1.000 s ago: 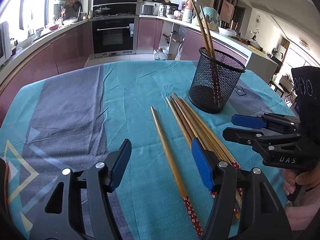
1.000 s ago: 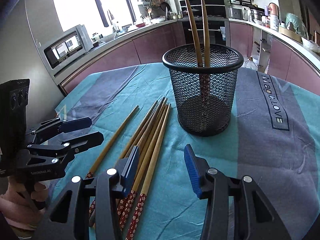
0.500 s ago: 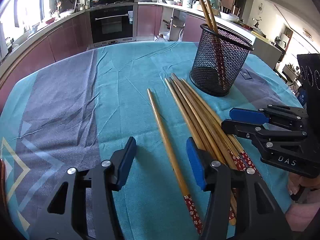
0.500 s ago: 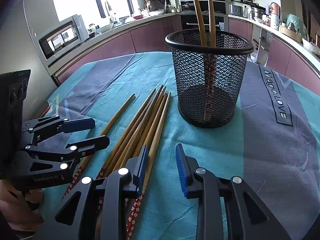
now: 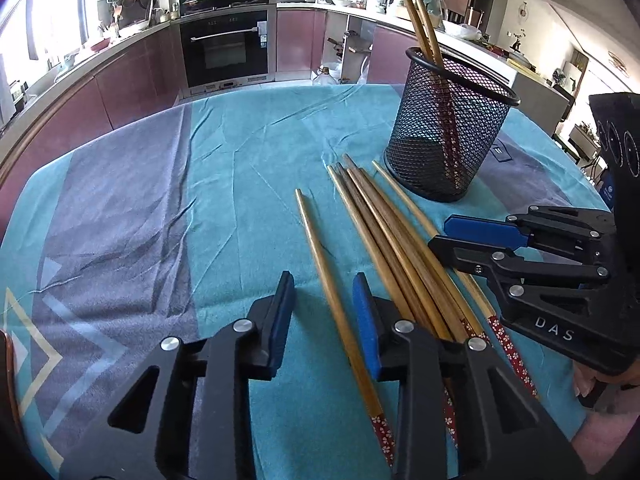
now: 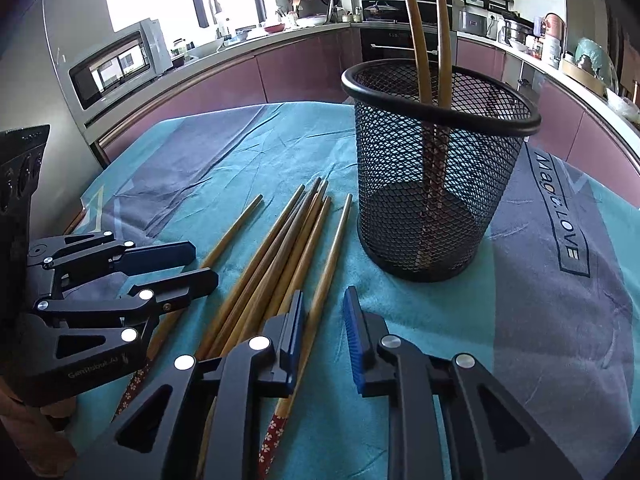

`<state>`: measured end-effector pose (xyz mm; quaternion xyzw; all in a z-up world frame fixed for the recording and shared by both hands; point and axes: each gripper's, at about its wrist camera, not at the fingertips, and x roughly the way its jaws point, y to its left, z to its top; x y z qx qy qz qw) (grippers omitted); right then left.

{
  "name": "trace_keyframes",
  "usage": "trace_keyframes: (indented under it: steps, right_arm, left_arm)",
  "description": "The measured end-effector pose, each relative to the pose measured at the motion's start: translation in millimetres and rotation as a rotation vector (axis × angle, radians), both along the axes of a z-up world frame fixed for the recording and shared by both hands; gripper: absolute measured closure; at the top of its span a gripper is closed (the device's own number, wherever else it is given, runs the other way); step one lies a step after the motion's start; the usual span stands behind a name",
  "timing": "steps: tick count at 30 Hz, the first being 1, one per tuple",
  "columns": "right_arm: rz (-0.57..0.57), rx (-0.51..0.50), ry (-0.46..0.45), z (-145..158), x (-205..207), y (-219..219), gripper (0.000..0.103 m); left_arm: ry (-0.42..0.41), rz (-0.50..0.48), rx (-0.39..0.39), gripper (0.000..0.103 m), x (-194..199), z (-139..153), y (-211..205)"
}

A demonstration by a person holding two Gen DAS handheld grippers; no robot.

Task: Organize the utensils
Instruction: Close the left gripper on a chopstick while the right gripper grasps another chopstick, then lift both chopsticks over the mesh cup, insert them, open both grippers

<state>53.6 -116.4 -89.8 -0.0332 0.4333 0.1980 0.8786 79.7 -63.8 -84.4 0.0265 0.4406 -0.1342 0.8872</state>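
Observation:
Several wooden chopsticks with red flowered ends lie in a bundle (image 5: 394, 236) (image 6: 280, 248) on the teal cloth. One lone chopstick (image 5: 332, 292) (image 6: 224, 240) lies left of the bundle. My left gripper (image 5: 324, 312) (image 6: 172, 268) is open and low, its jaws straddling the lone chopstick. My right gripper (image 6: 324, 320) (image 5: 460, 236) is open, its jaws straddling the rightmost chopstick (image 6: 324, 280) of the bundle. A black mesh cup (image 5: 448, 132) (image 6: 436, 172) stands behind the bundle with two chopsticks (image 6: 428, 40) upright in it.
The table is covered by a teal and grey cloth (image 5: 160, 200) (image 6: 560, 280). Kitchen counters, an oven (image 5: 224, 48) and a microwave (image 6: 116, 68) stand beyond the table's far edge.
Both grippers have moved forward and down toward the chopsticks and their jaws have narrowed. The left now straddles the lone chopstick, the right the rightmost one of the bundle.

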Motion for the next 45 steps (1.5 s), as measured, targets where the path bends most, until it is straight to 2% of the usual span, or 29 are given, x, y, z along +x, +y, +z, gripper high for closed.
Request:
trace_keyframes:
  steps: [8,14,22,33,45]
  right_arm:
    - [-0.014,0.023,0.010,0,5,-4,0.097]
    - [-0.016,0.050,0.015,2,3,-12,0.098]
    - [0.011,0.095,-0.009,15,-9,-18,0.098]
    - [0.042,0.158,-0.091,48,-30,-27,0.098]
    - [0.012,0.253,-0.203,92,-40,-54,0.098]
  left_arm:
    - [0.011,0.016,-0.017,0.092,8,-1,-1]
    - [0.023,0.029,-0.053,0.096,8,-2,1]
    - [0.011,0.013,-0.079,0.096,1,4,1]
    - [-0.056,-0.020,-0.168,0.096,-15,38,14]
    - [-0.189,-0.078,-0.323,0.096,-33,103,33]
